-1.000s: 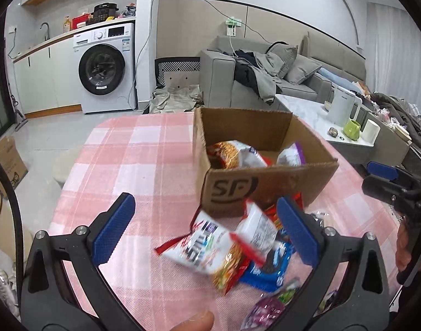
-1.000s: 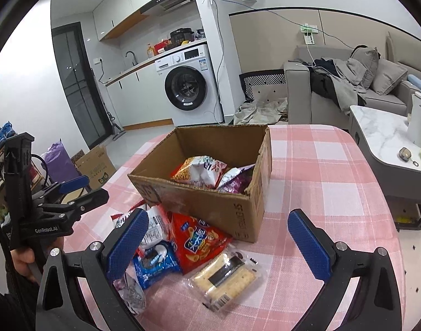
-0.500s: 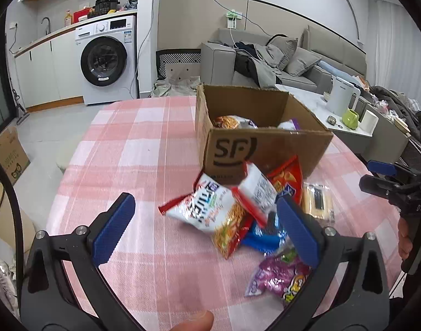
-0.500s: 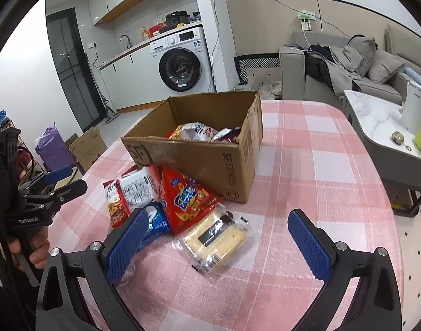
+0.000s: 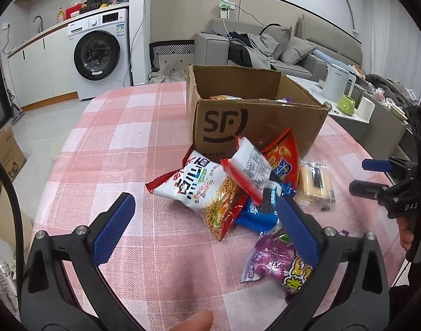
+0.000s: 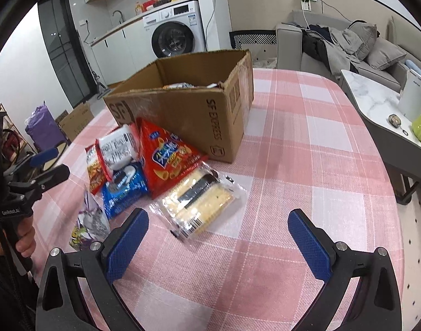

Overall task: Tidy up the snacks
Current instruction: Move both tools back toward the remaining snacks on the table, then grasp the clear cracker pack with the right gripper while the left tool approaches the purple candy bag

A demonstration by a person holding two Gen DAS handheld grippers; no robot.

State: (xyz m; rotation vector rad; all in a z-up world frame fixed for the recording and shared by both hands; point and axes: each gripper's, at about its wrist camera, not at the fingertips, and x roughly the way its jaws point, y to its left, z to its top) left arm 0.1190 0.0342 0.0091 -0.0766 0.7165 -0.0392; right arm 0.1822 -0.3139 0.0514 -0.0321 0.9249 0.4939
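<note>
An open cardboard box [image 5: 254, 127] marked SF stands on the pink checked table, with some snack bags inside; it also shows in the right wrist view [image 6: 199, 110]. In front of it lies a pile of snacks: a noodle bag [image 5: 207, 193], a white packet [image 5: 251, 165], a red chip bag [image 6: 166, 157], a blue cookie pack [image 6: 124, 187], a purple bag [image 5: 276, 259] and a clear cracker pack [image 6: 199, 204]. My left gripper [image 5: 207, 220] is open, low over the table just short of the pile. My right gripper [image 6: 218, 237] is open and empty, near the cracker pack.
The table [image 6: 307, 151] ends close on the right, with a marble side table [image 6: 376, 102] holding a kettle and green cup beyond. A sofa [image 5: 265, 47] and washing machine [image 5: 100, 52] stand behind. Each gripper shows at the edge of the other's view.
Both grippers have come down and back toward the near table edge. The box now looks farther and the snack pile sits ahead of the fingers. Both stay open.
</note>
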